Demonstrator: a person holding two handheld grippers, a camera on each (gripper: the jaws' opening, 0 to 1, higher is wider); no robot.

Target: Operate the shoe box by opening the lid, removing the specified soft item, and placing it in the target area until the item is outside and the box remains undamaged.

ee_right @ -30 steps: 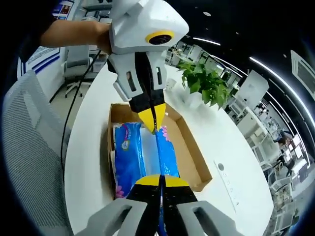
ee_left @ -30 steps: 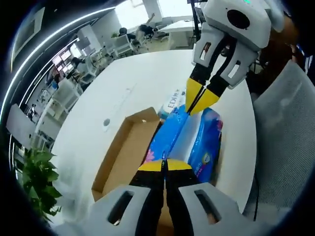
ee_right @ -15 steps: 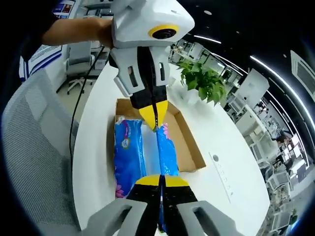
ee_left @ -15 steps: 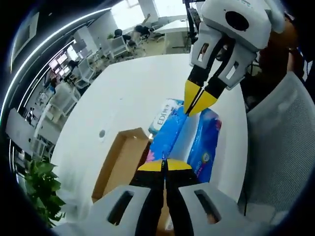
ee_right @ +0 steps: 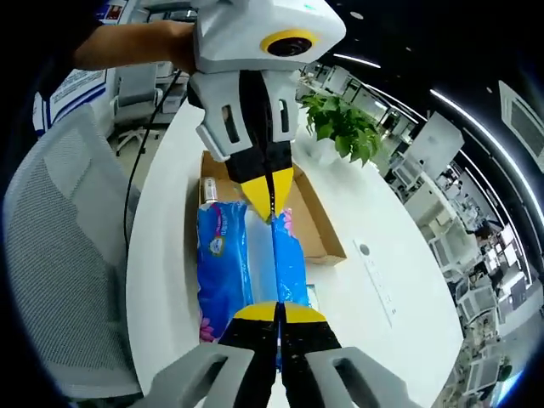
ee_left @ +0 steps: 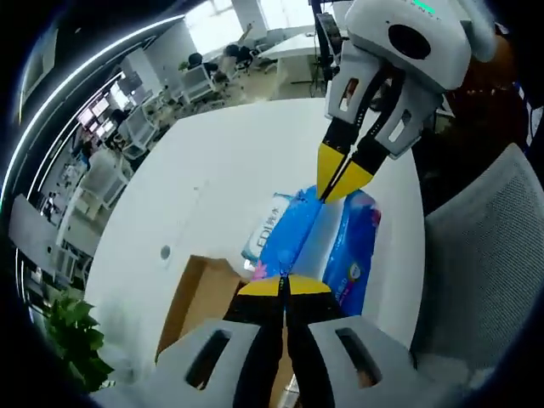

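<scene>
Blue tissue pack [ee_left: 327, 246] hangs lifted, seemingly clear of open cardboard box [ee_right: 310, 228].

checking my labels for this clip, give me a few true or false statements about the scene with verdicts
1. Both grippers are shut on the blue pack. True: the left gripper and right gripper each pinch one end.
2. The pack lies flat inside the box. False: it is held up between the grippers, above the table.
3. The box is closed. False: it is open, its brown inside showing.
4. A potted plant stands on the table beyond the box. True.
5. The table is black. False: it is white.
</scene>
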